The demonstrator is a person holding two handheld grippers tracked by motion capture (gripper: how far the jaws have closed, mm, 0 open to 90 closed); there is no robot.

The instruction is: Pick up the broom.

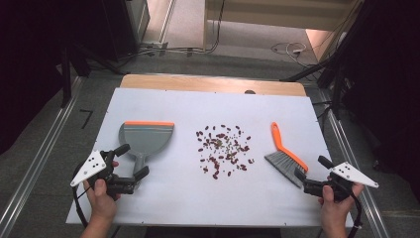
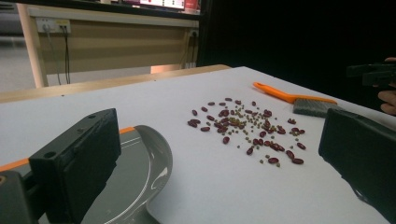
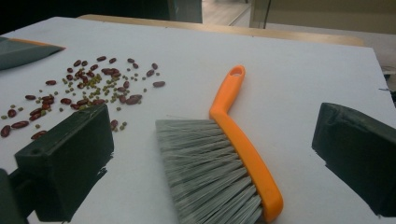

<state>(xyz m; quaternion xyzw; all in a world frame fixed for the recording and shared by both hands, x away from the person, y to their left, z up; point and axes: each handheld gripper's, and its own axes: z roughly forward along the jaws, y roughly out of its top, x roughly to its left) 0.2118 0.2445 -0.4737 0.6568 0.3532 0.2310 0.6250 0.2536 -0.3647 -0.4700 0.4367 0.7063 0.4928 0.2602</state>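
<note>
Orange-trimmed dustpan [image 1: 146, 136] left, brush [image 1: 286, 154] right, beans [image 1: 224, 148] scattered between on the desk [image 1: 168, 198]; left gripper [image 1: 132, 161] and right gripper [image 1: 309, 172] jaws wide, likely approaching handles.

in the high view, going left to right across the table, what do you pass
left gripper → dustpan → scattered beans → brush → right gripper

Left hand [image 1: 101, 191] gripping left gripper [image 1: 134, 161], jaws spread wide, right hand [image 1: 335, 201] gripping right gripper [image 1: 311, 167], jaws spread wide, both low at the near edge
</note>
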